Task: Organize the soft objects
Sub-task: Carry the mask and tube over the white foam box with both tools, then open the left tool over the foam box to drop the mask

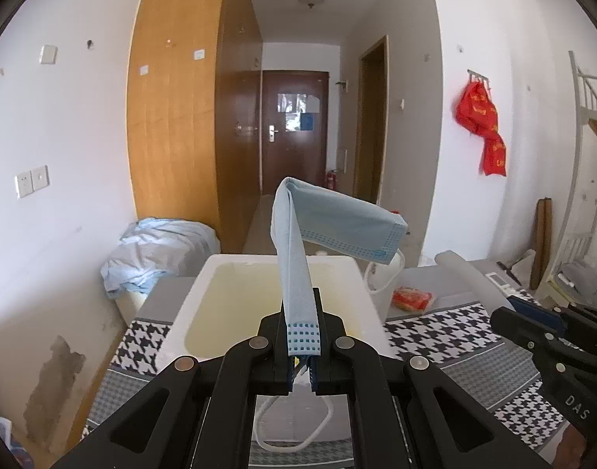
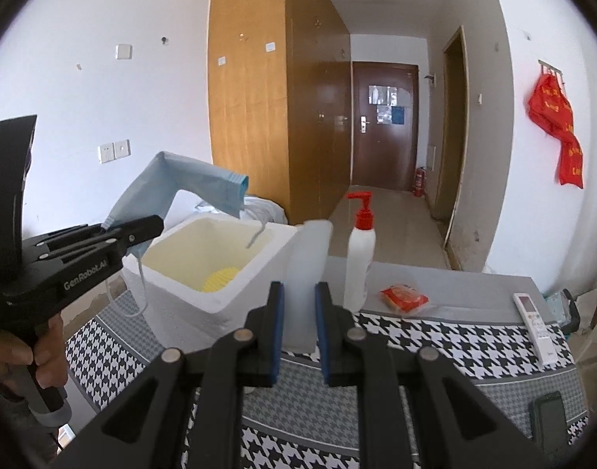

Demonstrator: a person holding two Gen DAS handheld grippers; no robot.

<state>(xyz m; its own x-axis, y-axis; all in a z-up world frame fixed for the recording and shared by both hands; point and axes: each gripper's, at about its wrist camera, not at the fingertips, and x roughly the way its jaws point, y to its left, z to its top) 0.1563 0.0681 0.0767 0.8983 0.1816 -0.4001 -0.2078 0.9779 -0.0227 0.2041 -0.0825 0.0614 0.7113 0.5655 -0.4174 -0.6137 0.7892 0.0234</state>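
Left wrist view: left gripper (image 1: 303, 346) clenched on blue face mask (image 1: 298, 258), which stands up above it.

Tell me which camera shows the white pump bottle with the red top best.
The right wrist view: the pump bottle stands upright on the table, whole, just right of the pale sheet held in the right gripper. In the left wrist view I cannot find the bottle.

"GenRobot.AI" runs in pale letters along the black arm of the left gripper (image 2: 132, 230) at the left of the right wrist view. At the lower right of the left wrist view, "DAS" stands on the right gripper (image 1: 533, 328). Yellow characters on the red cloth (image 1: 482, 125) at upper right cannot be read.
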